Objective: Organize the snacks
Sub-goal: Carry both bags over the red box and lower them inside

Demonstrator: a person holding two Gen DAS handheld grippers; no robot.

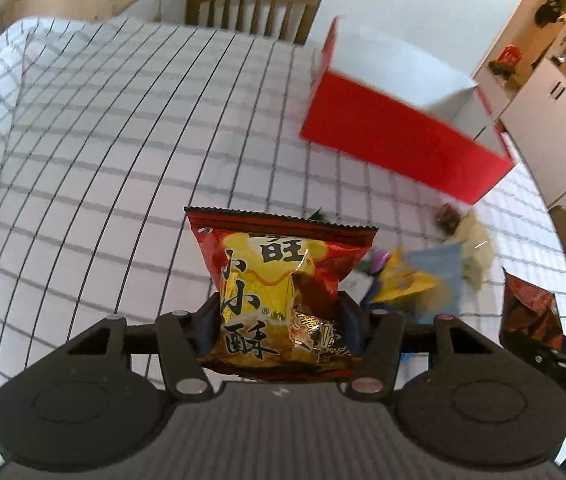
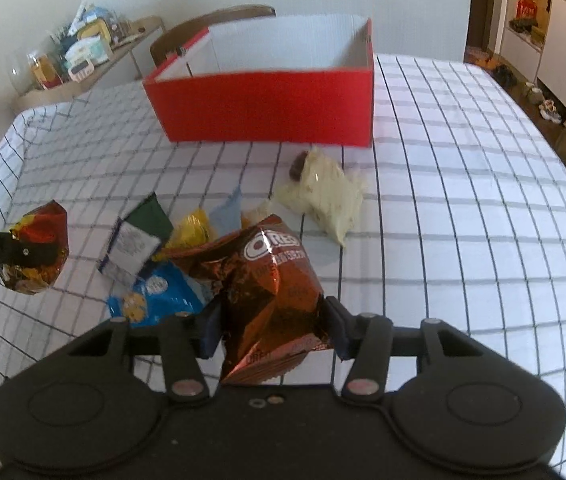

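right wrist: crinkled copper oreo bag (image 2: 271, 300) pinched in right hand-held gripper (image 2: 273, 326).

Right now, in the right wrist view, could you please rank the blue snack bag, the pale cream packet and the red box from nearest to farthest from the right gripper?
1. The blue snack bag, on the cloth just left of the right gripper, whose jaws clamp the Oreo bag.
2. The pale cream packet, mid-table, ahead and slightly right.
3. The red box, farthest, at the table's back.
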